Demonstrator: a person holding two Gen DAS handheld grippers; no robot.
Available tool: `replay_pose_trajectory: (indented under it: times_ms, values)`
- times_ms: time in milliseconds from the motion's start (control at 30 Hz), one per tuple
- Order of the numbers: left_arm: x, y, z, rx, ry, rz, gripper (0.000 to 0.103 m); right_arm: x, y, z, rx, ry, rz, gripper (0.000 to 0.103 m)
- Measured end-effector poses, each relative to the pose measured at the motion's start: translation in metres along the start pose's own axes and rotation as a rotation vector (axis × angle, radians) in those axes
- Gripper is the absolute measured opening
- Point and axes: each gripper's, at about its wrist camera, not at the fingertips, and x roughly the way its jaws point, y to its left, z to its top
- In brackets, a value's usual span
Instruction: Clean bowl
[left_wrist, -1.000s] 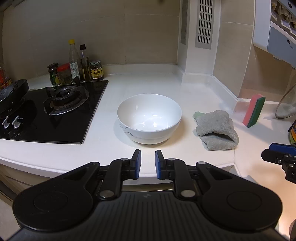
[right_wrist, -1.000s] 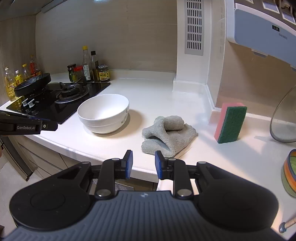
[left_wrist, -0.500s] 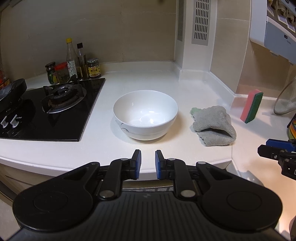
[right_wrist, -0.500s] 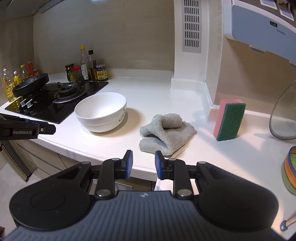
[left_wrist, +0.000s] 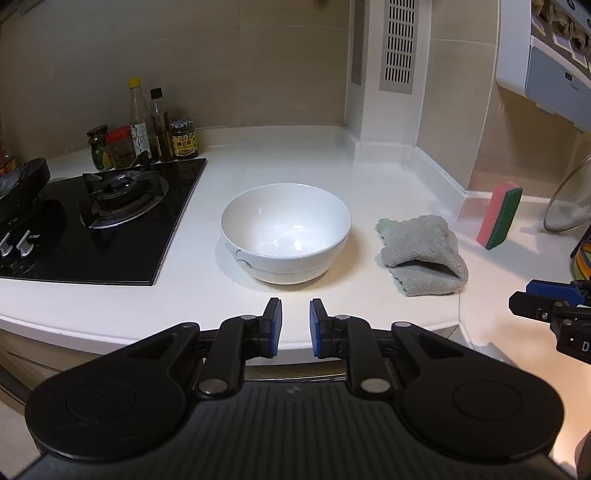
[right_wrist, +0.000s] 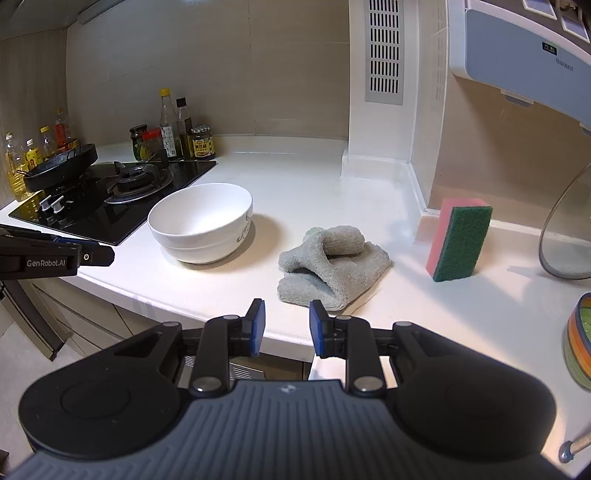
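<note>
A white bowl (left_wrist: 285, 232) stands upright on the white counter, also in the right wrist view (right_wrist: 201, 222). A crumpled grey cloth (left_wrist: 424, 254) lies to its right (right_wrist: 332, 267). A pink and green sponge (left_wrist: 499, 215) stands on edge by the wall (right_wrist: 459, 239). My left gripper (left_wrist: 295, 326) is open with a narrow gap, empty, at the counter's front edge before the bowl. My right gripper (right_wrist: 283, 326) is open, empty, just in front of the cloth.
A black gas hob (left_wrist: 92, 218) with a pan (right_wrist: 61, 166) lies to the left. Bottles and jars (left_wrist: 147, 129) stand behind it. A glass lid (right_wrist: 565, 236) leans at the right. A striped bowl (right_wrist: 580, 347) sits at the right edge.
Both grippers drew back slightly from the counter. The right gripper's fingers have spread a little wider. The bowl, cloth and sponge have not moved.
</note>
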Motion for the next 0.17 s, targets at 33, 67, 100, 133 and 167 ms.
replay_pose_trajectory:
  times_ms: [33,67,100,133,167]
  values:
    - [0.0,-0.0003,0.0003,-0.001,-0.001,-0.003,0.021,-0.0003,0.0004,0.0001,0.0,-0.001,0.0,0.022]
    - [0.0002,-0.0008,0.0006,-0.002,-0.002,-0.003,0.021,-0.0006,0.0008,0.0005,0.0,-0.004,-0.001,0.022]
    - [0.0005,-0.0011,0.0008,-0.001,-0.002,-0.003,0.021,-0.0008,0.0012,0.001,-0.002,-0.006,-0.001,0.022]
    - [0.001,-0.0013,0.001,-0.001,-0.003,-0.003,0.021,-0.001,0.0016,0.0013,-0.003,-0.007,-0.001,0.022]
    - [0.0015,-0.002,0.0013,-0.003,-0.003,-0.002,0.021,-0.001,0.0019,0.0014,-0.002,-0.007,-0.002,0.022]
